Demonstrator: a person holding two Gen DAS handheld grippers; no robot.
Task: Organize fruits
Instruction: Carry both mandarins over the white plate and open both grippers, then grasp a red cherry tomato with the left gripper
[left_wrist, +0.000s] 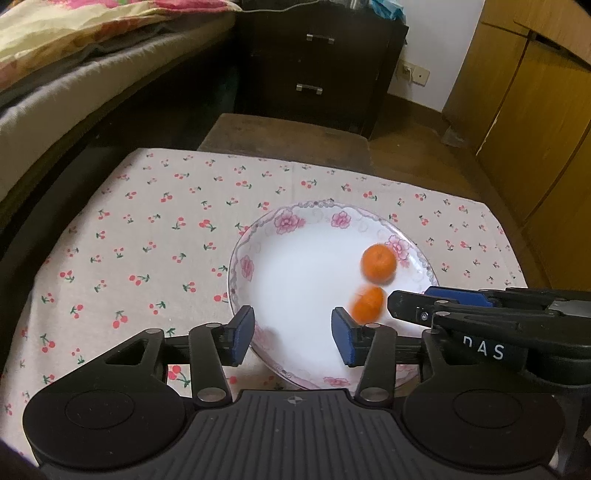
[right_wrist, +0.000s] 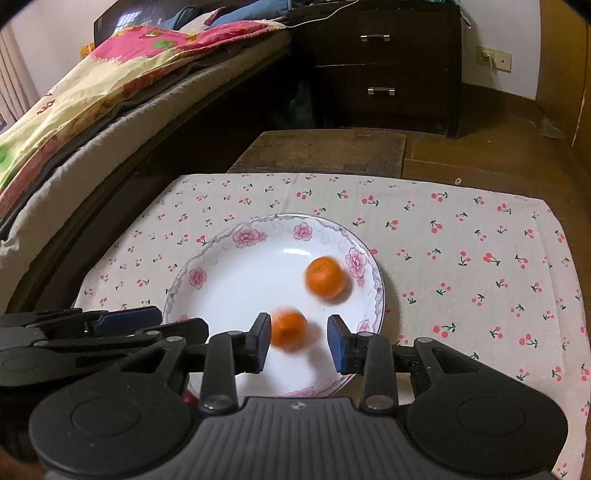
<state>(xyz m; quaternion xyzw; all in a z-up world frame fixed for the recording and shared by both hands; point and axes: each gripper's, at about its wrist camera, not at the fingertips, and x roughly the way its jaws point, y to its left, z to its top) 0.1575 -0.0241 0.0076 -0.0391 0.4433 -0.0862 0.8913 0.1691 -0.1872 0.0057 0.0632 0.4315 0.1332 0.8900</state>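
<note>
oranges (right_wrist: 326, 277) blurred on floral plate (right_wrist: 229, 280) — left tool (left_wrist: 293, 334) and right tool (right_wrist: 300, 341) spread, pinching nothing.

Low table (right_wrist: 325, 147), dark wood, far edge bare. Cherry-print cloth (right_wrist: 461, 236) covers near part. White floral plate (right_wrist: 221, 243) sits directly on cloth, left of centre. Table probably stands on wooden floor (right_wrist: 480, 147); legs hidden.

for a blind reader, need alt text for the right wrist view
Two blurred oranges, one nearer and one farther, lie in a white flowered plate on a cherry-print cloth. The right tool hangs open over the nearer one, with the left tool beside it.
</note>
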